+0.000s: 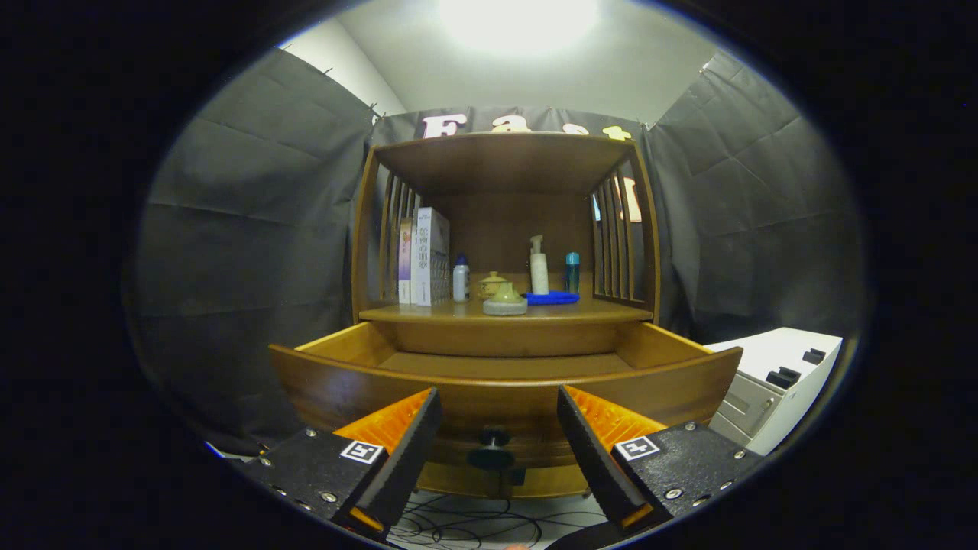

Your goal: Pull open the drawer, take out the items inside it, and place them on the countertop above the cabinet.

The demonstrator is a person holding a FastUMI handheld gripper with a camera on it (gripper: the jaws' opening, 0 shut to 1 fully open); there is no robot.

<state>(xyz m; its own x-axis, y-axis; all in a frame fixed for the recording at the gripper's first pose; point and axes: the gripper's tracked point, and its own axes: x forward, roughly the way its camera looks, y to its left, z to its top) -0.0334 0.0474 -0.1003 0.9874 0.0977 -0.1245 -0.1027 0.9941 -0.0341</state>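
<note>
Wooden and brown, the pulled-out drawer (pixel 504 386) fills the lower centre of the frame, its small dark round knob (pixel 491 451) just ahead of the tool (pixel 498 443), whose fingers stand wide apart, holding nothing. Its contents are hidden behind the front panel, so a blind reach could strike the rim; the table (pixel 504 312) above already looks crowded.

The gripper (pixel 498 435) is held level, pointing forward, with its two fingers spread wide apart and nothing between them. Each finger (pixel 405 451) angles outward from its base, the gripping faces turned toward each other. A square marker sits on each finger's base.
</note>
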